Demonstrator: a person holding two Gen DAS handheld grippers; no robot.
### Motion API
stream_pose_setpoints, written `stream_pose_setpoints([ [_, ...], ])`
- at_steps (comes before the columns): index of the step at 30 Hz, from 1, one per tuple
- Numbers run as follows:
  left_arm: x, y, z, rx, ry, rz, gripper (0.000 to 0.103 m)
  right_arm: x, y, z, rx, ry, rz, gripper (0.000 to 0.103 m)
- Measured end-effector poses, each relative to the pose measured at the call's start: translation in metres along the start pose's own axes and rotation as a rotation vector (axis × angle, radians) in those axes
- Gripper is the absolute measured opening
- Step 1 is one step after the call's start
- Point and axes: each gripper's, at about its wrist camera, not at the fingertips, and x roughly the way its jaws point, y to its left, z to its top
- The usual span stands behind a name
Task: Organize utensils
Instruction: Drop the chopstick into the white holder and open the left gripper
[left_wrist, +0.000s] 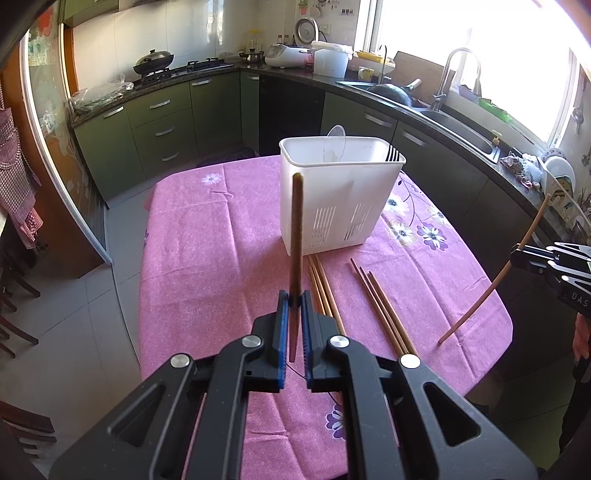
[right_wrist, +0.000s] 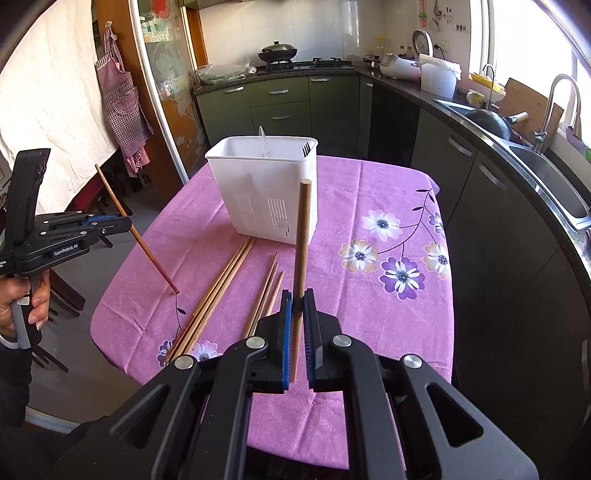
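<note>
Chopsticks: one clamped in left gripper (left_wrist: 294, 295) fingers, one in right gripper (right_wrist: 298, 295) fingers, both clear of worktop (left_wrist: 207, 258). Best lowered thin end first into white caddy (left_wrist: 340, 192), one at a time, avoiding rim; six loose chopsticks (right_wrist: 225, 288) remain.

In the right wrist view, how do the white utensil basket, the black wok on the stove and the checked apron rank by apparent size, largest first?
1. white utensil basket
2. checked apron
3. black wok
The wok stands farthest away, so its real size stays unsure.

white slotted utensil holder (left_wrist: 340, 192) upright on pink cloth, wooden chopsticks (left_wrist: 380, 306) flat just before it
</note>
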Motion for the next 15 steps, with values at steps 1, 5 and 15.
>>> stream_pose_setpoints([
  [1, -0.001, 0.0, 0.001, 0.001, -0.003, 0.002, 0.007, -0.001, 0.0, 0.0, 0.0, -0.001, 0.003, 0.007],
  [5, -0.007, 0.0, 0.007, 0.001, -0.011, 0.001, 0.007, 0.0, 0.0, -0.001, -0.001, -0.002, 0.011, 0.007],
  [15, -0.045, -0.012, 0.073, 0.028, -0.098, -0.02, 0.007, -0.001, -0.004, -0.003, 0.005, -0.002, 0.035, 0.007],
])
